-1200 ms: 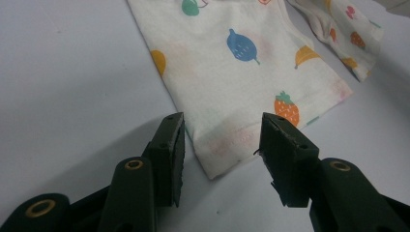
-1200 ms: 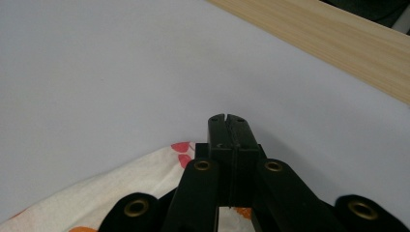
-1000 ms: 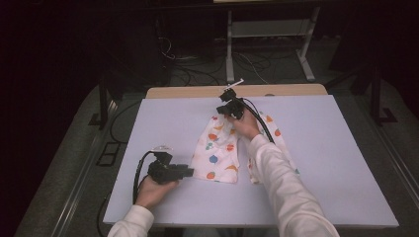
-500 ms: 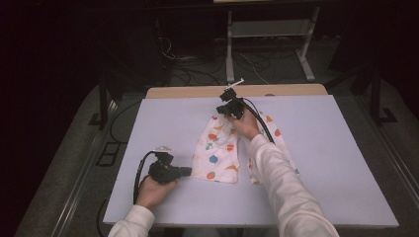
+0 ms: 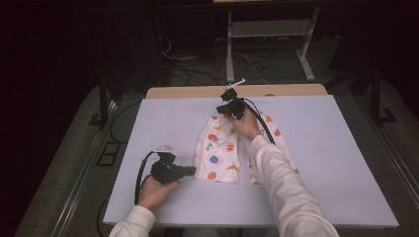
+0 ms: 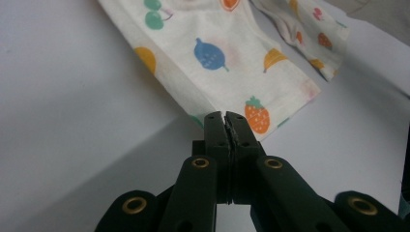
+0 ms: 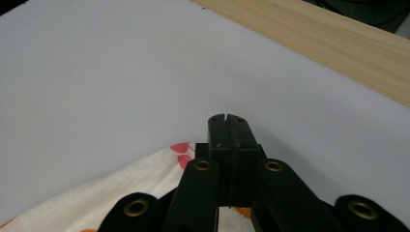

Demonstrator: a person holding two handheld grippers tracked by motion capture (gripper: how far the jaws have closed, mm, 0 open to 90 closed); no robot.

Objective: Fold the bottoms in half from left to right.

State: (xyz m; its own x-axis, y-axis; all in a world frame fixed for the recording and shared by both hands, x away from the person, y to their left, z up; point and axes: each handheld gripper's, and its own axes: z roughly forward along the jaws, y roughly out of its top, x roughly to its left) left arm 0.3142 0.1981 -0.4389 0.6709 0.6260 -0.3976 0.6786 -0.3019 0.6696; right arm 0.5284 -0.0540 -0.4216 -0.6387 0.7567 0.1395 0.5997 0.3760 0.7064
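Reaching across, right claw (image 5: 229, 106) pins fruit-print cloth's (image 5: 220, 153) far edge.

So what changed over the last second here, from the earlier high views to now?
The left gripper closed its jaws at the near hem of the fruit-print cloth; whether fabric is pinched between them cannot be told. The right gripper stayed shut at the cloth's far end, and the cloth stayed where it lay on the table.

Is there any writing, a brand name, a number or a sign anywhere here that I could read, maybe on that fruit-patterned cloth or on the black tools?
None to read. The cloth bears only printed fruit pictures, no words. The left gripper and right gripper show plain black jaws with brass rivets, no label. The table bears no marks.
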